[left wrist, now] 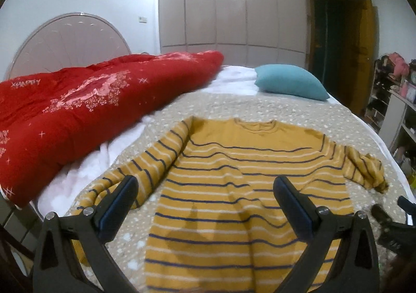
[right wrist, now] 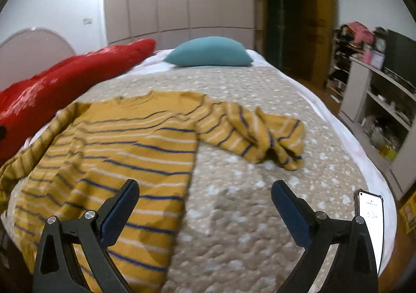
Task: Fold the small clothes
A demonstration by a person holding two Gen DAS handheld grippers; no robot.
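Striped sweater lies flat (sleeves rumpled) on bed.

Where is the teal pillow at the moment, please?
In both views the teal pillow lies at the bed's far end, right of the red quilt, beyond the striped sweater.

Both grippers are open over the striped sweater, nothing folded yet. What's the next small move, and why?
Probably bring the right gripper forward to the bunched sleeve and pull it straight. The sweater lies flat, neck away, but that sleeve is crumpled on the bedspread, while the other sleeve lies mostly extended. Both grippers are open and hold nothing.
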